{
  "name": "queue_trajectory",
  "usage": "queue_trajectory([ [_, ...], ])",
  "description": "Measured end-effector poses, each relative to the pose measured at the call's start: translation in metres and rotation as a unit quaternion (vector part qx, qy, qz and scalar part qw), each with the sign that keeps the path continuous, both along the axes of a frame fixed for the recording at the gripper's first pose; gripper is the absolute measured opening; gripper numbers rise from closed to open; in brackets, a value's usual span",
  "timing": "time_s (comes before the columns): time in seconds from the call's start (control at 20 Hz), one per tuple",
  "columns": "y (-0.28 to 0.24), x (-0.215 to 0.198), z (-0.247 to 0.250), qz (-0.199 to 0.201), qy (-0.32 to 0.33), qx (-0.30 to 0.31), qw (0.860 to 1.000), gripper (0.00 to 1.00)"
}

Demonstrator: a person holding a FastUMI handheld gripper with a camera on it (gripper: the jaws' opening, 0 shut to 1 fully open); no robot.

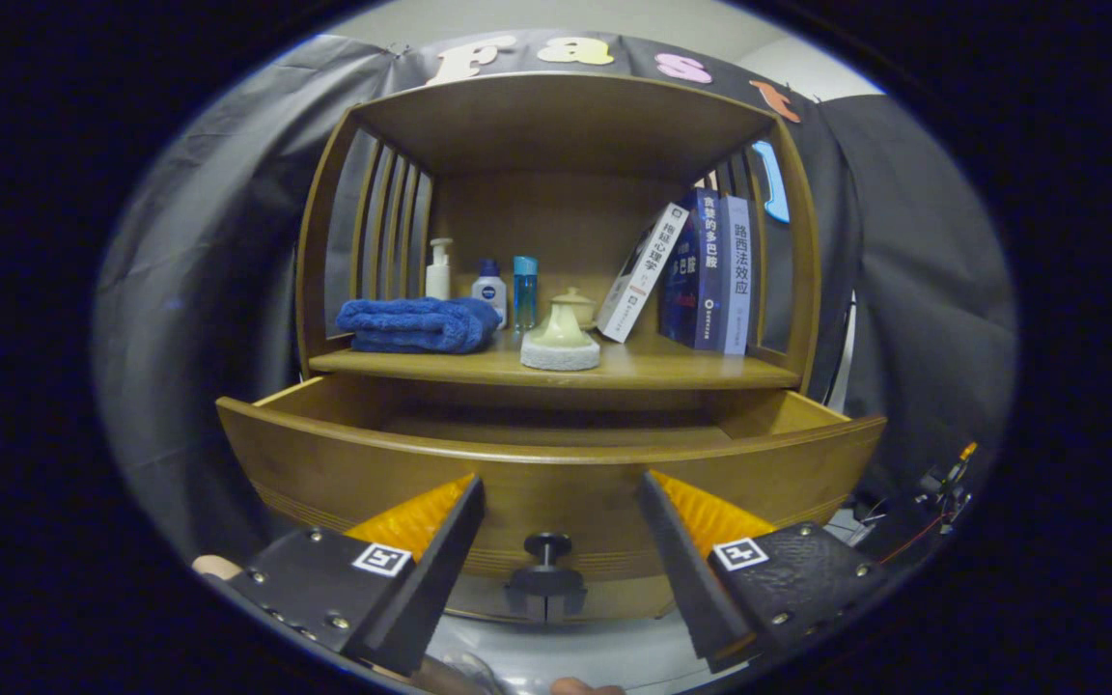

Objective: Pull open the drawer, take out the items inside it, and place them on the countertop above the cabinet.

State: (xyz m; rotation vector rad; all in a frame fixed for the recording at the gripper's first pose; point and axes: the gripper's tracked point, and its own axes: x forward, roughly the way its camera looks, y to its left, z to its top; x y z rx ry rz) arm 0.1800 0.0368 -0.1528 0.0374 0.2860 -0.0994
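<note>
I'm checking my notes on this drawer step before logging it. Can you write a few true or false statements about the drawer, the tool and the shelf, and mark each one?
1. The drawer is pulled open. True.
2. The tool is shut on the drawer knob. False: its fingers are spread open, with the knob between them, untouched.
3. A folded blue towel lies on the countertop. True.
4. The books lie flat in a stack. False: they stand on end, and the leftmost one leans.
5. The towel lies inside the drawer. False: it lies on the countertop above it.
</note>
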Motion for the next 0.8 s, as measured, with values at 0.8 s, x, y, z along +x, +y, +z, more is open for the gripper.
queue_trajectory([
  [0.8,-0.002,0.066,-0.01,0.0,0.003,-0.017,1.0,0.98],
])
